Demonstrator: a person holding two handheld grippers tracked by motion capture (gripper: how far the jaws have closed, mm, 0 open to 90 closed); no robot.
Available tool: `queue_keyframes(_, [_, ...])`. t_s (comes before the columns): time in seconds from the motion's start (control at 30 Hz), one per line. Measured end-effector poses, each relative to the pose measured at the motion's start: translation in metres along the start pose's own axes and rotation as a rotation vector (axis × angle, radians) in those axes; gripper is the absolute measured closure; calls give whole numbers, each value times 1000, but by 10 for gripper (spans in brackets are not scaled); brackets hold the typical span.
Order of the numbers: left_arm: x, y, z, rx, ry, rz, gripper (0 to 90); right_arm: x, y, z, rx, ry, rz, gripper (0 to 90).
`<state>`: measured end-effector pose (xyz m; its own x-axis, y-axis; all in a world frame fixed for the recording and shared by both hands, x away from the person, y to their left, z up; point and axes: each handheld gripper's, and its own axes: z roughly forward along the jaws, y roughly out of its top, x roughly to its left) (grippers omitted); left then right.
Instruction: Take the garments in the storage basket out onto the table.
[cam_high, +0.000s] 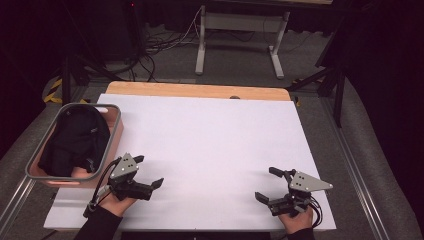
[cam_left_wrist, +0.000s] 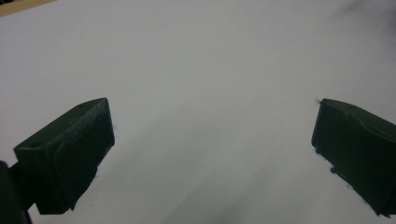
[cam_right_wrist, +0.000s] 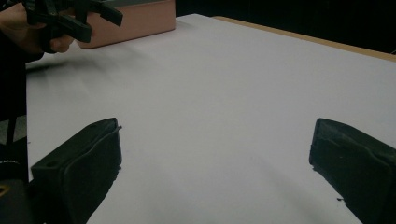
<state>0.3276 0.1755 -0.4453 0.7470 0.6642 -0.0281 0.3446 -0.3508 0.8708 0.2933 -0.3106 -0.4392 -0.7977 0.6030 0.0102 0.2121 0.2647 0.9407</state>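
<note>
Black garment (cam_high: 75, 140) sits bunched in the pink basket (cam_high: 116, 131) at 9 o'clock on the table, untouched by either tool. Nearest, left gripper (cam_high: 149, 172) at 7 o'clock and right gripper (cam_high: 266, 184) at 5 o'clock rest low on the white sheet (cam_high: 210, 145), jaws wide apart, nothing between them. Left gripper is just beside the basket's near corner. Farther out the sheet is bare. Judgement: work hasn't begun or is finished; can't tell which. If it hasn't begun, pulling the garment out remains.
</note>
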Motion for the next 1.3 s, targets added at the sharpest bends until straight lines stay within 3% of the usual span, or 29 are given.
queue_keyframes(0.1, [2,2,-3,-18,-27,-24,3,1,0,0,1,-3,0,32])
queue_keyframes(0.3, [7,12,-12,-21,-44,-51,13,2,0,3,9,1,0,32])
queue_keyframes(0.53, [12,26,-23,-25,-14,-23,16,2,0,3,9,2,-1,33])
queue_keyframes(0.83, [23,40,-37,-47,16,-52,2,3,1,3,5,10,-4,33])
queue_keyframes(0.97, [28,45,-42,-56,20,-36,9,3,1,2,4,9,-5,34])
queue_keyframes(1.1, [30,50,-46,-37,59,-3,17,3,1,3,6,11,-5,34])
queue_keyframes(1.3, [40,56,-52,-15,71,-3,10,3,1,3,7,12,-6,34])
